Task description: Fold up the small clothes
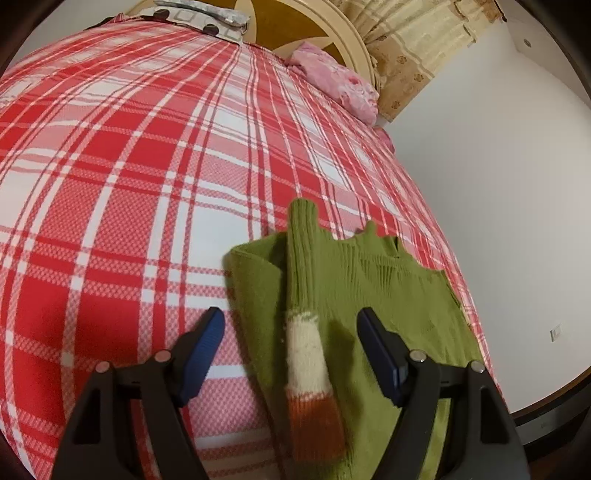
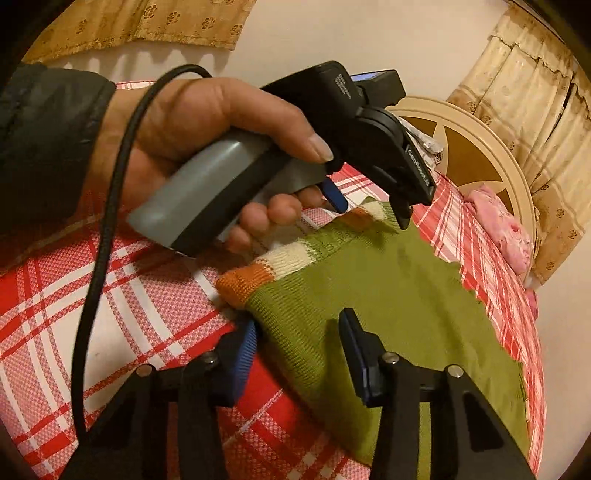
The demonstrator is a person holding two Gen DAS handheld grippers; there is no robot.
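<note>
A small green knit sweater [image 1: 388, 295] lies flat on the red and white plaid bedspread [image 1: 129, 166]. One sleeve [image 1: 306, 332], with a cream and orange cuff, is folded across its body. My left gripper [image 1: 291, 325] is open, its fingers either side of that sleeve, just above it. In the right wrist view the sweater [image 2: 388, 295] fills the middle, its striped cuff [image 2: 258, 273] at the left edge. My right gripper [image 2: 299, 328] is open over the sweater's near corner. The left gripper [image 2: 373, 214], held in a hand, hovers over the sweater's far edge.
A pink folded cloth [image 1: 336, 81] lies by the round cream headboard [image 1: 332, 33]. A patterned pillow [image 1: 199, 18] sits at the head of the bed. A white wall [image 1: 498, 184] runs along the bed's right edge. A black cable [image 2: 103, 229] hangs from the left hand.
</note>
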